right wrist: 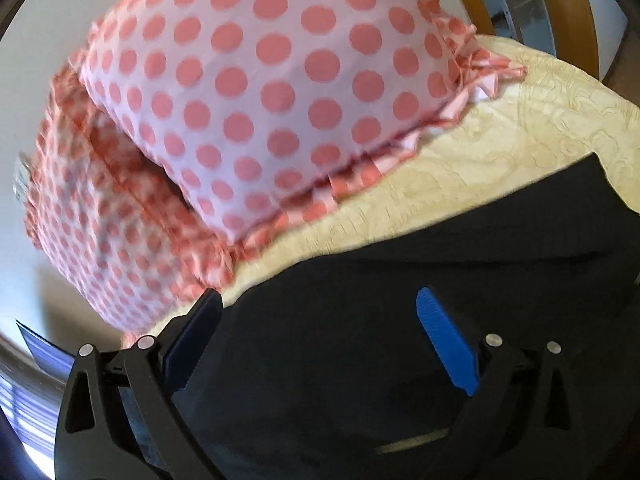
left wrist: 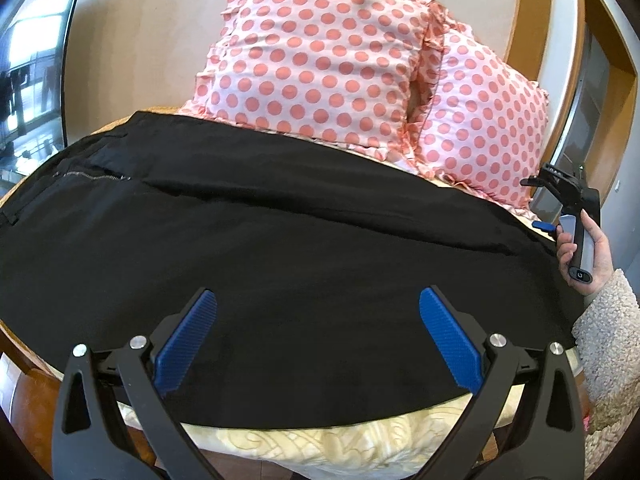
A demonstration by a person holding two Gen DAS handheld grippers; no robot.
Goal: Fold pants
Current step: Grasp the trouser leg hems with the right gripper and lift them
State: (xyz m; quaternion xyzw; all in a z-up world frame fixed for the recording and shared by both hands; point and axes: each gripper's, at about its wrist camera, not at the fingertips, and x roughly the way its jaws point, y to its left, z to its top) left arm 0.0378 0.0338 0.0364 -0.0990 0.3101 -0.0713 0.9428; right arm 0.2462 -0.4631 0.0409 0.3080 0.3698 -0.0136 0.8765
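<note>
The black pants (left wrist: 280, 248) lay spread on the bed (left wrist: 320, 444), long axis running left to right across the frame. The left claw (left wrist: 318, 344) hovered spread wide over the lower centre; the right claw (right wrist: 318, 344), also spread and empty, hung over the leg end.

Both wrist views look closely over the black pants (left wrist: 280, 248) toward shared dotted pillows (right wrist: 260, 92).
</note>
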